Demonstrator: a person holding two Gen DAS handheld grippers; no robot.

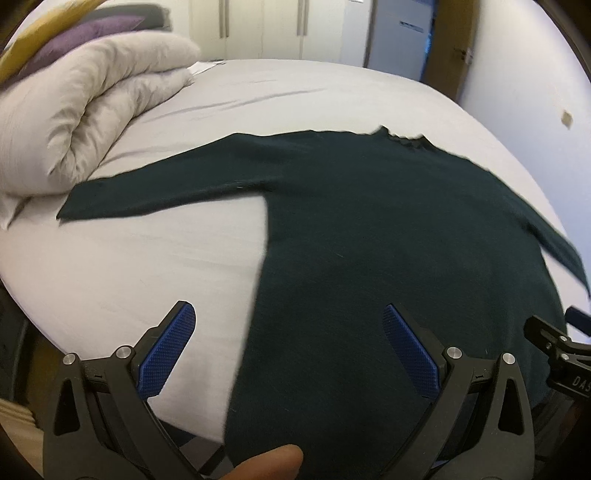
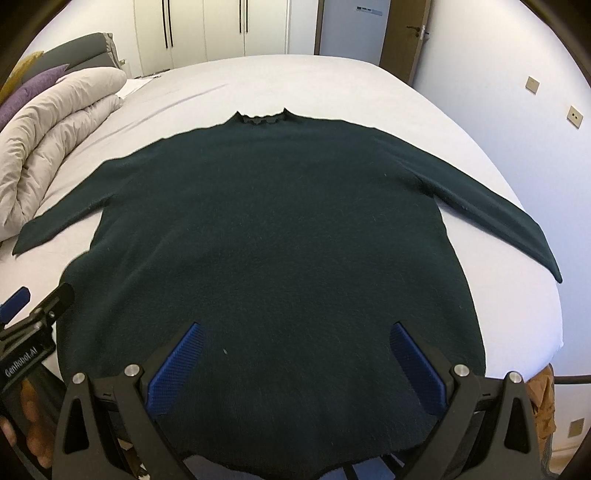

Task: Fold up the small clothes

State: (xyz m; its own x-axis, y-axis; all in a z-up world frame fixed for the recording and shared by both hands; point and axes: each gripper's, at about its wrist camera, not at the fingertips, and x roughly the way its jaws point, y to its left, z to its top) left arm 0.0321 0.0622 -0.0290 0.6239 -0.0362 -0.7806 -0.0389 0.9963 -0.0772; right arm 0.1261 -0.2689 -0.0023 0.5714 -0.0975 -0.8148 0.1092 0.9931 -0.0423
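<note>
A dark green long-sleeved sweater (image 2: 273, 229) lies flat on the white bed (image 2: 332, 85), collar far, both sleeves spread out; it also shows in the left wrist view (image 1: 369, 240). My left gripper (image 1: 290, 317) is open and empty, above the sweater's left hem edge. My right gripper (image 2: 297, 338) is open and empty, over the middle of the hem, which hangs over the near bed edge. The left gripper also shows in the right wrist view (image 2: 33, 306), and the right gripper shows at the edge of the left wrist view (image 1: 561, 339).
A rolled beige duvet (image 1: 96, 107) lies at the bed's left side, also in the right wrist view (image 2: 55, 122), with purple and grey pillows (image 2: 40, 79) behind. Wardrobe doors (image 2: 207, 29) and a wall (image 2: 517, 74) stand beyond the bed.
</note>
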